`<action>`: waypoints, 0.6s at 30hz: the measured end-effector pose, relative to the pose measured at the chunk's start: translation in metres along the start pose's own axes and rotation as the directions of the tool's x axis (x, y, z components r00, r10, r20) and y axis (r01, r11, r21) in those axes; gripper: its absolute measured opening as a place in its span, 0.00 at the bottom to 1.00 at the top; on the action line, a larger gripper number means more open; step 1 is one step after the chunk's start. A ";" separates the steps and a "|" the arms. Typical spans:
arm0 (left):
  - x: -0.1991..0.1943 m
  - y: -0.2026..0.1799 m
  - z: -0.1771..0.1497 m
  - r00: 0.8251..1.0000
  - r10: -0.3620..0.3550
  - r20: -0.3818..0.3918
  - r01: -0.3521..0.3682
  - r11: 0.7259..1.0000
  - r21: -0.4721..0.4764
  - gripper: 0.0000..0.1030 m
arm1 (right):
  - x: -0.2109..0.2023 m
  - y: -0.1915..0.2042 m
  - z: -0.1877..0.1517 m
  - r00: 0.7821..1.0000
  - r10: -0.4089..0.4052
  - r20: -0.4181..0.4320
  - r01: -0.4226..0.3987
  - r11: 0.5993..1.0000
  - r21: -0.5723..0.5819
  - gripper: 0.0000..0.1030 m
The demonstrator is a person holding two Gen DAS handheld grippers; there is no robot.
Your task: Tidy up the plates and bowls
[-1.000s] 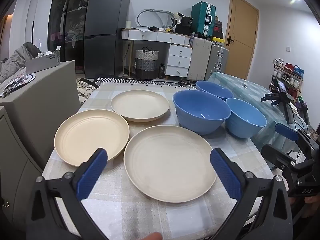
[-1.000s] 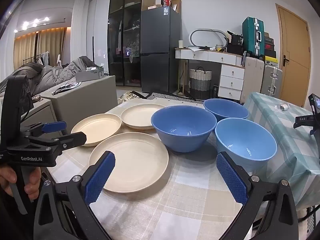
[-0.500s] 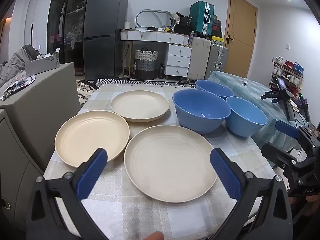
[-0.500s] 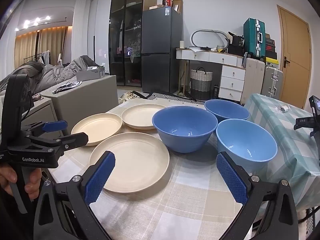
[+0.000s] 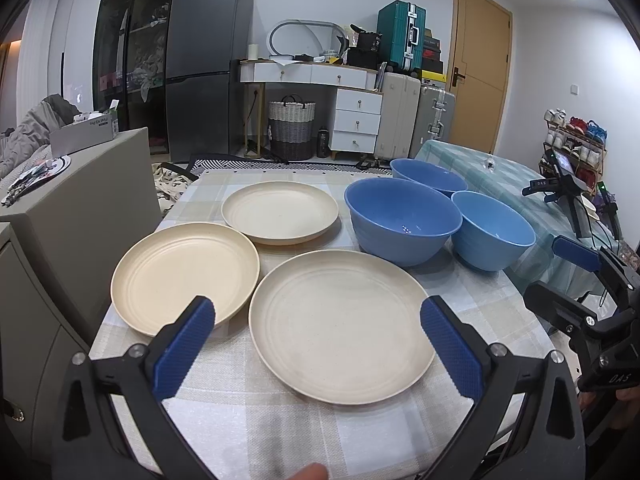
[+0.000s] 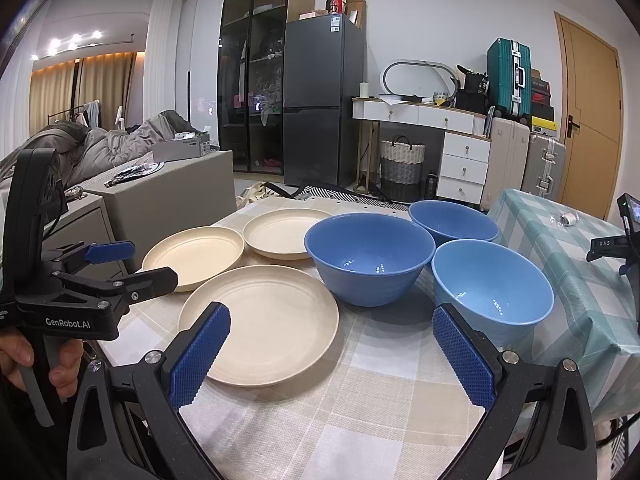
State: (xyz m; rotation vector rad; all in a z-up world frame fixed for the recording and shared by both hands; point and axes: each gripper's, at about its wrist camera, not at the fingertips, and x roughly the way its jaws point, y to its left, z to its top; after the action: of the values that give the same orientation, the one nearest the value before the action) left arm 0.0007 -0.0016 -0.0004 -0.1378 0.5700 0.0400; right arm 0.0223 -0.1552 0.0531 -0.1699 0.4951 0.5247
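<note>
On the table, three plates lie left of three bowls.

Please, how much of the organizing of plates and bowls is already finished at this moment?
Nothing looks done yet. The three cream plates lie apart on the table, and the three blue bowls stand unstacked. Nothing is in hand: the left hand-held gripper and the right hand-held gripper are open and empty. All the stacking is left.

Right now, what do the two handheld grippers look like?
Both grippers are matte black frames with silver screws and two fingers faced in textured blue pads. The left gripper carries white "GenRobot.AI" lettering; the right gripper shows "DAS". No sleeves or cables are visible.
</note>
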 end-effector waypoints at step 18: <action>0.000 -0.002 -0.001 1.000 0.004 0.000 -0.004 1.000 0.003 1.00 | 0.000 0.000 0.000 1.000 0.001 0.001 -0.001 1.000 -0.001 1.00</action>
State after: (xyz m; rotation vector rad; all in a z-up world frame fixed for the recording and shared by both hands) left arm 0.0005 -0.0032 -0.0006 -0.1335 0.5705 0.0427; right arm 0.0223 -0.1552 0.0532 -0.1706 0.4939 0.5257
